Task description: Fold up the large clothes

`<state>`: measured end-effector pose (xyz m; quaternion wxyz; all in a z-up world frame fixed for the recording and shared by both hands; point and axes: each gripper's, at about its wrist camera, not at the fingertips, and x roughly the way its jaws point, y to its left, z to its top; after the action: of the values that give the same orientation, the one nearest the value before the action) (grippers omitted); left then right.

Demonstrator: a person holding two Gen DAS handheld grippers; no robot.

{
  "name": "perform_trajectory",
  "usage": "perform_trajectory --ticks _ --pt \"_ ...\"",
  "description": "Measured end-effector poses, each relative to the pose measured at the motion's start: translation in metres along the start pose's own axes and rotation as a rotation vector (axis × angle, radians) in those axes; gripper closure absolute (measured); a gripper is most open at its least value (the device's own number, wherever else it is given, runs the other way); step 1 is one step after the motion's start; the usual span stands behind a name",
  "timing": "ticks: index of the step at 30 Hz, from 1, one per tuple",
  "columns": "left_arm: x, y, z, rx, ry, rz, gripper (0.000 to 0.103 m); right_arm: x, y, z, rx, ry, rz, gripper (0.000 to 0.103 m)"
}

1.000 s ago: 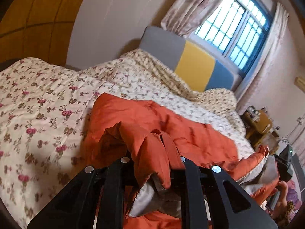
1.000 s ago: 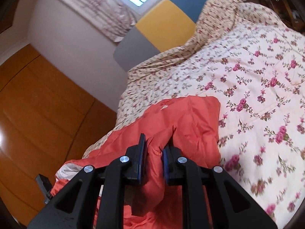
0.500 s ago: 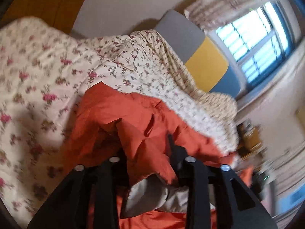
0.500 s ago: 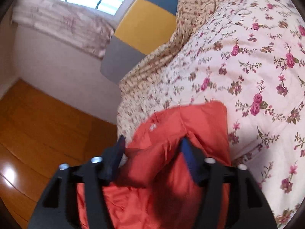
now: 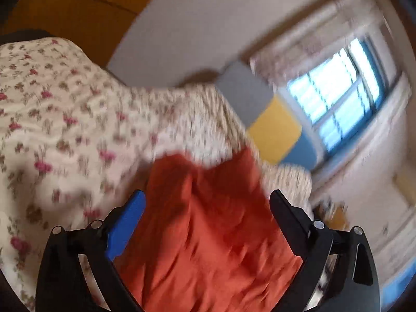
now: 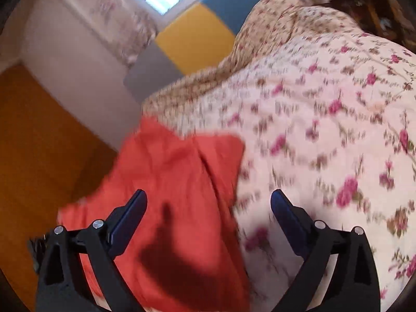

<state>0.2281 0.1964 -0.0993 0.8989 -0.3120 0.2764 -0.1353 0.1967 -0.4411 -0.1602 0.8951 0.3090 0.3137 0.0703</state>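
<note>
Bed [image 6: 325, 109]: both claws wide over jacket [image 5: 208, 221].

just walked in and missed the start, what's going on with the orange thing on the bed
A person with a handheld gripper in each hand is folding an orange garment on a floral bedspread. Both the left gripper and the right gripper have just been opening their jaws, which now stand wide and press on nothing. The garment lies loose on the bed below them, apparently just let go.

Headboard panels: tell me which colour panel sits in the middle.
The yellow panel is the middle one, flanked by the grey panel on one side and the blue panel on the other.
</note>
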Motion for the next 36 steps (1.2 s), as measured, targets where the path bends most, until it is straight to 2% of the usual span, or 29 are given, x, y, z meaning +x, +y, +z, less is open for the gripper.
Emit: perform_trajectory --ticks 3,5,6,7,8,9,10,11,14,16,20,30,33,34,35,36 --pt "0.01 0.008 -0.036 0.03 0.096 -0.025 0.006 0.018 -0.001 -0.021 -0.033 0.107 0.045 0.007" --pt "0.016 0.013 -0.055 0.032 0.113 -0.022 0.003 0.029 -0.005 -0.029 0.0 0.142 0.071 0.006" --pt "0.02 0.013 -0.063 0.05 0.11 0.005 0.003 0.034 -0.008 -0.032 0.027 0.14 0.099 0.006" --pt "0.025 0.015 -0.066 0.061 0.112 0.014 0.003 0.037 -0.007 -0.033 0.035 0.126 0.114 0.011" --pt "0.029 0.013 -0.069 0.074 0.118 0.026 0.003 0.04 -0.005 -0.033 0.034 0.122 0.124 0.024" --pt "0.033 0.01 -0.071 0.088 0.128 0.049 0.003 0.046 -0.002 -0.034 0.044 0.136 0.147 0.027" --pt "0.037 0.007 -0.073 0.1 0.142 0.067 0.007 0.049 0.0 -0.036 0.061 0.144 0.142 0.037" --pt "0.04 0.004 -0.074 0.109 0.16 0.076 0.019 0.05 0.003 -0.037 0.067 0.15 0.148 0.049" --pt "0.043 -0.002 -0.079 0.123 0.212 0.047 0.044 0.045 0.001 -0.039 0.11 0.155 0.206 0.066" --pt "0.039 -0.005 -0.086 0.131 0.242 0.018 0.055 0.035 -0.004 -0.044 0.137 0.156 0.248 0.069" --pt "0.021 -0.008 -0.102 0.144 0.283 -0.011 0.063 0.013 -0.006 -0.053 0.134 0.163 0.254 0.07" --pt "-0.036 -0.024 -0.152 0.163 0.354 -0.086 0.063 -0.057 -0.025 -0.079 0.154 0.19 0.224 0.068" --pt "-0.045 -0.024 -0.159 0.182 0.341 -0.022 0.057 -0.079 -0.032 -0.088 0.15 0.185 0.165 0.055" --pt "-0.05 -0.022 -0.159 0.166 0.321 -0.009 0.057 -0.084 -0.03 -0.087 0.142 0.175 0.135 0.044" --pt "-0.058 -0.02 -0.156 0.141 0.288 -0.003 0.057 -0.094 -0.028 -0.087 0.12 0.143 0.069 0.036" --pt "-0.066 -0.018 -0.153 0.121 0.253 0.009 0.057 -0.105 -0.024 -0.085 0.093 0.103 0.007 0.035"
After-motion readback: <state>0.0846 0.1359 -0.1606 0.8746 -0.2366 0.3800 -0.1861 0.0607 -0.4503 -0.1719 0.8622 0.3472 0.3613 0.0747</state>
